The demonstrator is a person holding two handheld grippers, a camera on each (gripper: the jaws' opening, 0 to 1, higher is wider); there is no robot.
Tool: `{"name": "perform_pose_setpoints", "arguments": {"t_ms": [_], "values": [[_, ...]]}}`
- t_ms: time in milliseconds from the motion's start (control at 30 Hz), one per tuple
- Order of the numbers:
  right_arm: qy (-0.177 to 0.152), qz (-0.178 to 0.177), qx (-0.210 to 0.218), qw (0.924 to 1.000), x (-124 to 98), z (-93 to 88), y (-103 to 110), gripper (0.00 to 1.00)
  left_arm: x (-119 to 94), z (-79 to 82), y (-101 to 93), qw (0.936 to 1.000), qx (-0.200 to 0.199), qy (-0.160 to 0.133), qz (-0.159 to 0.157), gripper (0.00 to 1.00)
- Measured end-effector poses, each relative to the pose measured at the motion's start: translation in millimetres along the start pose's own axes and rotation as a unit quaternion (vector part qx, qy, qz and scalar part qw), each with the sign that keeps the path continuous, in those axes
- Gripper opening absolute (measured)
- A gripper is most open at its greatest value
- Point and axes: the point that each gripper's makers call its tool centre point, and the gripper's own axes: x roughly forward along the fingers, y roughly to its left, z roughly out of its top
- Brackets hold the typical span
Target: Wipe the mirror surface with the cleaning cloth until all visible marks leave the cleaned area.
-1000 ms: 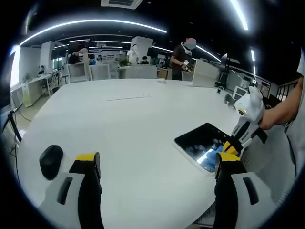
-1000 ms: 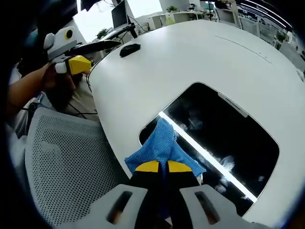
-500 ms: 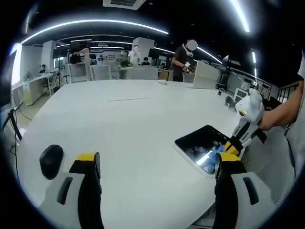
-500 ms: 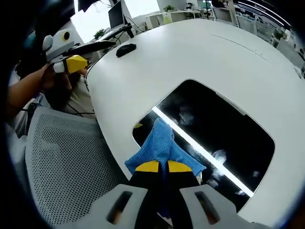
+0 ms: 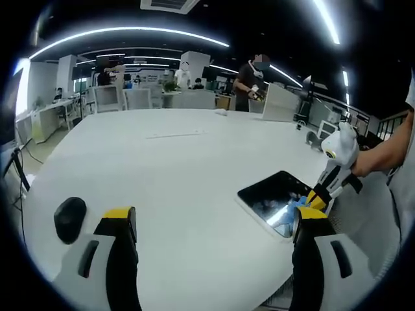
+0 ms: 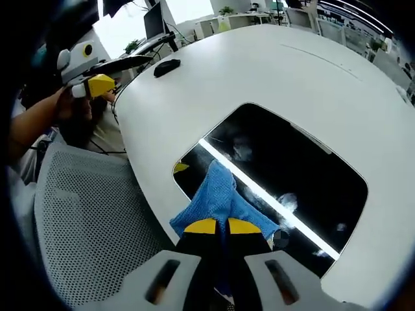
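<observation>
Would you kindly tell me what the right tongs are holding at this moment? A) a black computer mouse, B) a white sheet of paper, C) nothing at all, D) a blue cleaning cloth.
D: in the right gripper view, the right tongs are shut on the blue cleaning cloth, whose front edge lies on the dark mirror on the white table.

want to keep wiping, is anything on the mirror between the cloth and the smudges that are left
Nothing visible blocks it. The right gripper holds the blue cloth on the mirror near one end, and the glass between it and the whitish smudges lies bare.
</observation>
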Motion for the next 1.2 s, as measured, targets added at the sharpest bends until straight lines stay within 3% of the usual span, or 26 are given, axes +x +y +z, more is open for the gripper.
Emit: {"name": "perform_pose_setpoints", "arguments": {"t_ms": [667,1200], "values": [[0.004,-0.006,-0.005,1.0000,-0.5,0.1,-5.9,0.00,-1.2,1.9,0.1,1.0000,0.002,0.002,0.000,0.99],[0.002,-0.017,-0.008,0.9998,7.2,22.5,-27.0,0.00,0.2,6.5,2.1,1.0000,0.001,-0.005,0.002,0.99]]}}
